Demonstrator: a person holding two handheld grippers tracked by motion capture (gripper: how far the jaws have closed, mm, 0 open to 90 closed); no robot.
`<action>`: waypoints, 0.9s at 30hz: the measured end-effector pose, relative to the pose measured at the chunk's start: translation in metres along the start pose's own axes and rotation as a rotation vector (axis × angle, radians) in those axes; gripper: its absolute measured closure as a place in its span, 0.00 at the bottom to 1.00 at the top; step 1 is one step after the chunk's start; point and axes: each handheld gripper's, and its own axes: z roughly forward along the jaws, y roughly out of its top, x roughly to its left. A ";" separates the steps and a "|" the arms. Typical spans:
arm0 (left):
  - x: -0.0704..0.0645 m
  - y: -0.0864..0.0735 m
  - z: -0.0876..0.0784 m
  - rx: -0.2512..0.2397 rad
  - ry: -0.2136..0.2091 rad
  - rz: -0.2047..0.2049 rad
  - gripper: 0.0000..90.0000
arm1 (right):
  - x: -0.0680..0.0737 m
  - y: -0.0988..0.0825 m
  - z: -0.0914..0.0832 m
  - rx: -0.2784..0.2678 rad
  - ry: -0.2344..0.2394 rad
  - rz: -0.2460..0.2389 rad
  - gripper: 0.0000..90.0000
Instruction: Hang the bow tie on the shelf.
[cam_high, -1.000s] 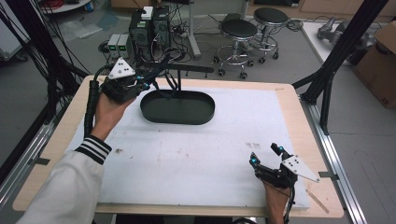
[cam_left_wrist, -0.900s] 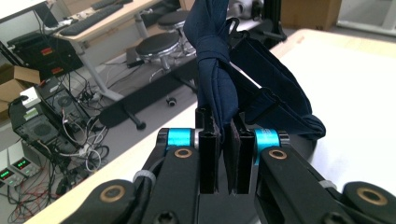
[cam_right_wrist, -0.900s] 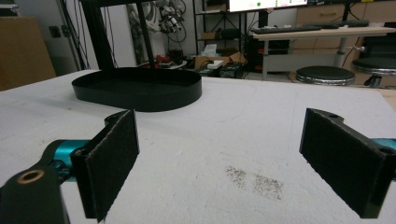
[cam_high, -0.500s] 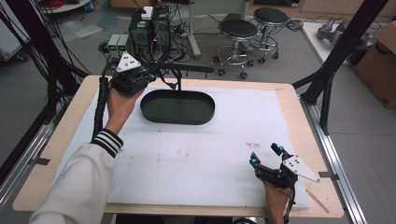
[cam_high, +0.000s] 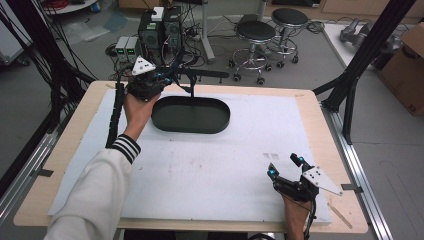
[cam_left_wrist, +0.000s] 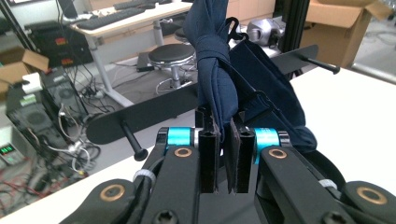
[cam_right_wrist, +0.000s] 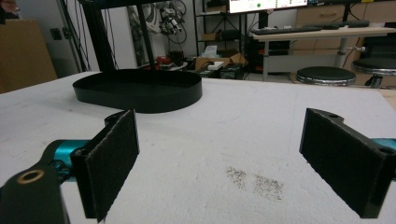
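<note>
Two grippers are in use on the white mat (cam_high: 210, 165) covering the wooden table (cam_high: 75, 130).

Left gripper (cam_left_wrist: 223, 154): held raised at the far left of the table, just beside the left end of the black oval tray (cam_high: 191, 115). Its jaws are clenched on a fold of the dark blue cloth (cam_left_wrist: 219, 70). In the left gripper view the cloth rises from between the jaws as a twisted, knotted band. Its long axis runs roughly vertical in that view, in line with the jaws, and more of the fabric spreads to the right and drapes down behind the right jaw. Behind the cloth stands a black bar with pegs (cam_left_wrist: 154, 109), running from lower left to upper right across that view. In the high view this bar sits above the tray's far edge on a thin post.

Right gripper (cam_high: 286, 167): resting low at the near right corner of the mat, well apart from the tray. Its jaws are released and spread wide, with nothing between the pads (cam_right_wrist: 112, 158). A grey smudge (cam_right_wrist: 254, 182) marks the mat just ahead of them. The jaws point toward the tray.
</note>
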 end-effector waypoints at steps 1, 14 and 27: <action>0.000 -0.001 0.002 0.000 0.006 -0.007 0.94 | 0.000 0.000 0.000 0.000 0.000 0.000 0.12; 0.004 -0.017 0.013 -0.028 0.058 -0.040 0.94 | -0.001 0.000 0.000 -0.005 0.002 0.001 0.12; -0.002 -0.033 0.020 -0.027 0.142 -0.029 0.94 | -0.001 0.000 -0.001 -0.010 0.007 0.008 0.12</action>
